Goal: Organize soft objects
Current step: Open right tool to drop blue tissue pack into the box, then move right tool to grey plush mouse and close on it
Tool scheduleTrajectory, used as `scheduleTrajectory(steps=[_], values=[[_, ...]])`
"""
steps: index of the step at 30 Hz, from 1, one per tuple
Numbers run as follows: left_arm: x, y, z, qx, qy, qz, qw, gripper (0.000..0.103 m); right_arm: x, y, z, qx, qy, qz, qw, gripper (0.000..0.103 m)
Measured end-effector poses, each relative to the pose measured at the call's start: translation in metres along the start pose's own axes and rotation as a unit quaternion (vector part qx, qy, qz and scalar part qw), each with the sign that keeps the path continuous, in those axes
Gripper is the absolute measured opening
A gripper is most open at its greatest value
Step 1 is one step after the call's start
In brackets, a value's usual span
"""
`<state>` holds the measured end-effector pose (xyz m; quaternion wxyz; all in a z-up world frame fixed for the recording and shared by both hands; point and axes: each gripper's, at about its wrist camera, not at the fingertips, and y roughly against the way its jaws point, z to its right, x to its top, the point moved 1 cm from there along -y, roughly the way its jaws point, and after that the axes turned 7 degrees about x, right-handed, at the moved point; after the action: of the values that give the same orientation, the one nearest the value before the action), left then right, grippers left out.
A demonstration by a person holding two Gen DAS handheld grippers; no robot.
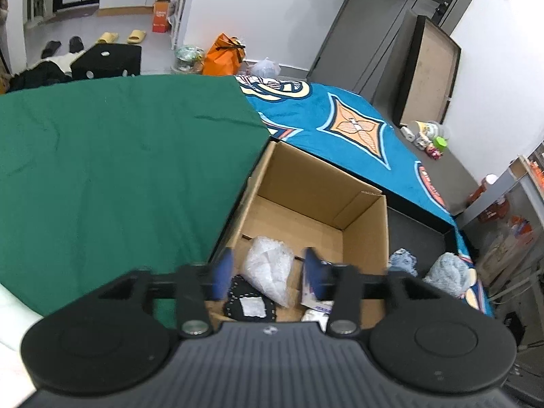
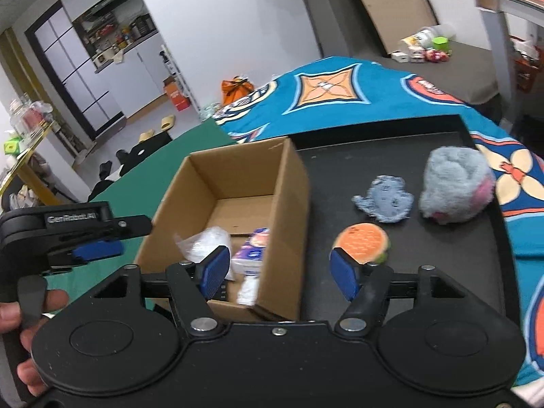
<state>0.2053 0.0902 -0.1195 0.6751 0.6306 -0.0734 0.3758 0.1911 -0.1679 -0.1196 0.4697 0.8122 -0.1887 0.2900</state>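
An open cardboard box (image 1: 363, 238) (image 2: 285, 204) holds a crumpled clear plastic bag (image 1: 268, 268) (image 2: 207, 241), a tissue pack (image 2: 253, 253) (image 1: 316, 301) and a black item with a white label (image 1: 250, 304). My left gripper (image 1: 267, 272) is open and empty above the box's near end. My right gripper (image 2: 282, 272) is open and empty over the box's right wall. On the black tray (image 2: 408, 272) lie an orange round plush (image 2: 362, 243), a blue-grey flat plush (image 2: 386, 202) (image 1: 403, 260) and a fluffy grey plush (image 2: 455, 187) (image 1: 448, 272).
A green cloth (image 1: 119, 170) covers the surface left of the box. A blue patterned blanket (image 1: 357, 129) (image 2: 340, 91) lies behind the box and tray. The left gripper (image 2: 97, 250) and a hand show at the left of the right wrist view.
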Motion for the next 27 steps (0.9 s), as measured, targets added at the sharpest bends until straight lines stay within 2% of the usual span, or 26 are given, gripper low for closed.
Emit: scheduleTrajectory(steps=[8, 11, 27], values=[[-0.006, 0.010, 0.025, 0.021, -0.049, 0.006, 0.9985, 0.069, 0.005, 0.018, 0.031, -0.016, -0.017, 0.016, 1.000, 0.065], [-0.009, 0.012, 0.036, 0.018, -0.065, 0.004, 0.9977, 0.073, 0.007, 0.025, 0.041, -0.019, -0.020, 0.024, 0.999, 0.067], [-0.025, 0.015, 0.106, 0.018, -0.112, 0.001, 0.9935, 0.074, 0.016, 0.045, 0.099, -0.021, -0.049, 0.046, 0.998, 0.069]])
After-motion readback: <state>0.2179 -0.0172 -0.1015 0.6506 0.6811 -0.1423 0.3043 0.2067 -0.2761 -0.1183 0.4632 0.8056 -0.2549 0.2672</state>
